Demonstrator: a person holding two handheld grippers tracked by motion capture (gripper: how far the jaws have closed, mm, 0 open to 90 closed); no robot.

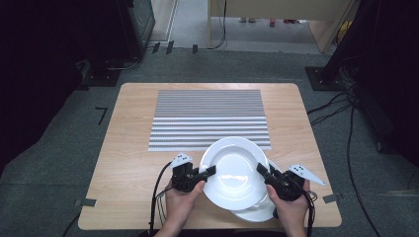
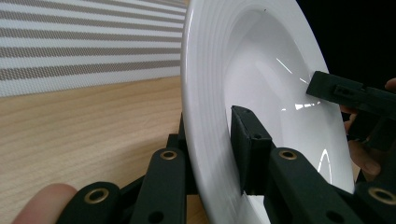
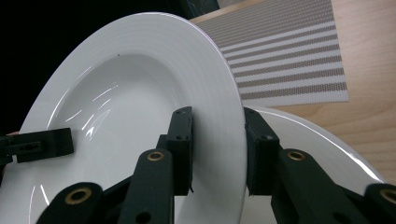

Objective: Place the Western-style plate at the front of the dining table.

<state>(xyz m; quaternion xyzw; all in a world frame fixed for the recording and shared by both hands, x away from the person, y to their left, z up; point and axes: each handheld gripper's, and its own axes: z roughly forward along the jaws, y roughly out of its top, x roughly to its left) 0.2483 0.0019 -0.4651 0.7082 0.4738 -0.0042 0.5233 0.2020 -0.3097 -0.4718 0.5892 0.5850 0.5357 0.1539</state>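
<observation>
Near front edge of table (image 1: 128, 148): top soup plate (image 1: 232, 173) is lifting off lower plate (image 1: 257, 213).
Left gripper (image 1: 210, 172): gripping its left rim.
Right gripper (image 1: 262, 170): clamping its right rim.
Beyond: striped placemat (image 1: 210, 118).

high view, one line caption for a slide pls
Both grippers, left gripper and right gripper, clamp the rim of a white plate above a second plate.

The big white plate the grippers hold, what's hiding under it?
Under the round white deep plate lies a second white plate, peeking out at its near right edge on the light wooden table. Most of that lower plate is covered, so anything on it stays unseen.
</observation>
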